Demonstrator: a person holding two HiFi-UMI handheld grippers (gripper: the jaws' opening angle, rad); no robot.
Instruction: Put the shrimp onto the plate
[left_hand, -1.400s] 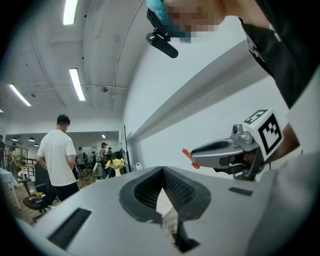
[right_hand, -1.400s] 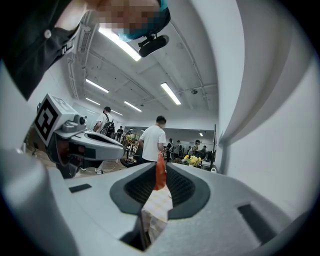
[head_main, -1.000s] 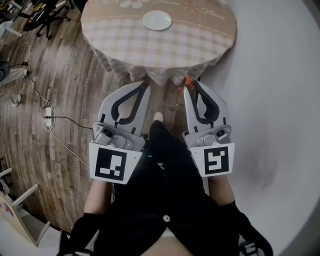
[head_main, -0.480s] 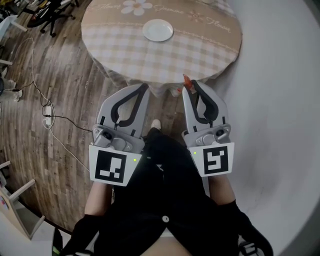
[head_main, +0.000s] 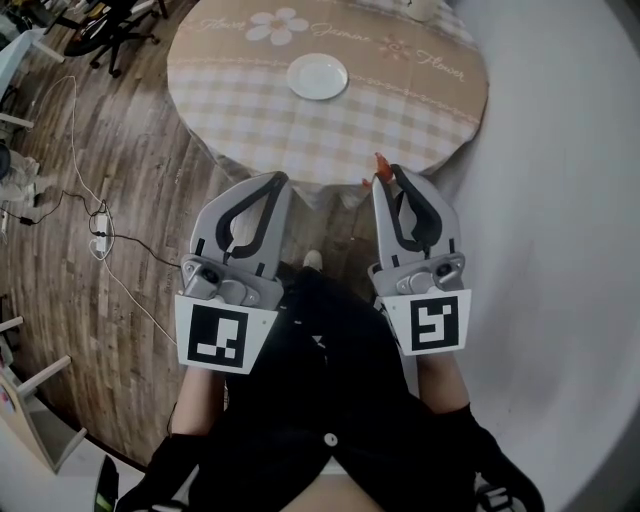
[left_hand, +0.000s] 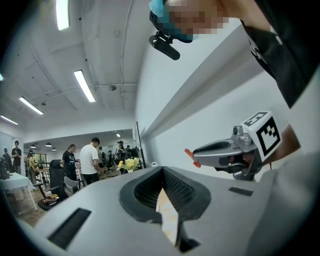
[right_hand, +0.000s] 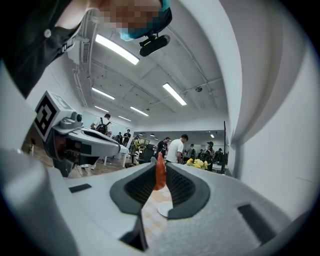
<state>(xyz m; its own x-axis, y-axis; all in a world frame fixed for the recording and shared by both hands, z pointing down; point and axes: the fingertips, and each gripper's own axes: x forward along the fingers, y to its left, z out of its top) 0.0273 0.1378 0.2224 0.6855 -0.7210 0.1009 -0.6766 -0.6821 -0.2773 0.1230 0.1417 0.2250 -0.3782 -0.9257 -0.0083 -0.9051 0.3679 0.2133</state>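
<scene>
A white plate lies on the round table with a checked cloth, ahead of both grippers. My right gripper is shut on an orange shrimp, which sticks out past its tips just short of the table's near edge. In the right gripper view the shrimp stands upright between the jaws of the right gripper, with the plate seen below it. My left gripper hangs level with the right one, shut on nothing. In the left gripper view the left gripper shows only cloth through its slit.
Cables and a power strip lie on the wooden floor at the left. A chair stands at the far left of the table. A white wall runs along the right. A cup sits at the table's far edge.
The table and plate have come nearer and lower in the head view. Both grippers keep their pose, and the shrimp stays held in the right one.
</scene>
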